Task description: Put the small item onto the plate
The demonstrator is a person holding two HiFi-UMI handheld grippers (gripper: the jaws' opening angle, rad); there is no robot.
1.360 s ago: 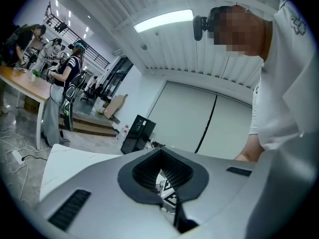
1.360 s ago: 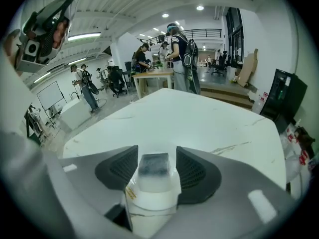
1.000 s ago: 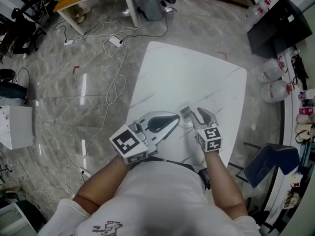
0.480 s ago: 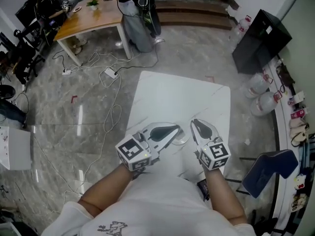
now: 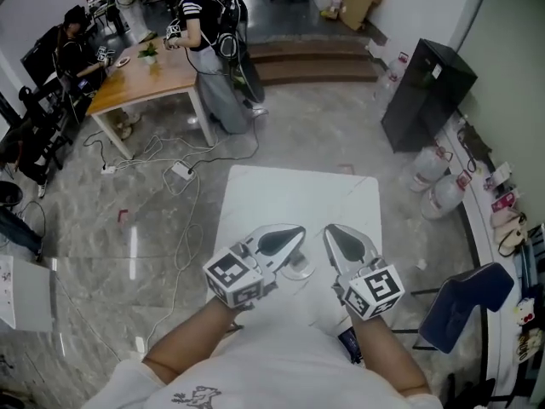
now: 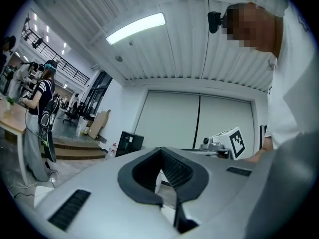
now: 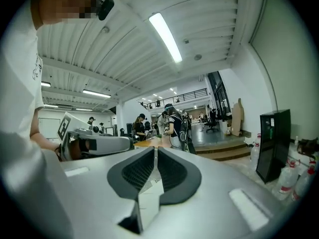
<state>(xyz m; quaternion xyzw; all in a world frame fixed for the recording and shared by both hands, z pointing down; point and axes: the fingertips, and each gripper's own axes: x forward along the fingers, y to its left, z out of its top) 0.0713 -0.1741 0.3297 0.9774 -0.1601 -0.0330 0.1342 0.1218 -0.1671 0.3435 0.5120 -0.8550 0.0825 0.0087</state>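
Note:
Both grippers are held up over the near end of the white marble table (image 5: 289, 198), and both gripper views look out at the room rather than the tabletop. The left gripper (image 5: 300, 228) (image 6: 160, 151) is shut and empty. The right gripper (image 5: 327, 228) (image 7: 155, 149) has its jaws closing to a thin slit, with nothing between them. A small round white plate (image 5: 300, 270) peeks out on the table between and below the two grippers. I cannot make out the small item in any view.
A wooden desk (image 5: 145, 79) with people around it stands at the far left. Cables (image 5: 183, 173) trail over the floor. A black cabinet (image 5: 426, 92), water bottles (image 5: 434, 186) and a blue chair (image 5: 464, 301) line the right side.
The right gripper's jaws went from wide open to nearly together. The head view tipped upward, showing more of the room, and both grippers now sit lower in the frame.

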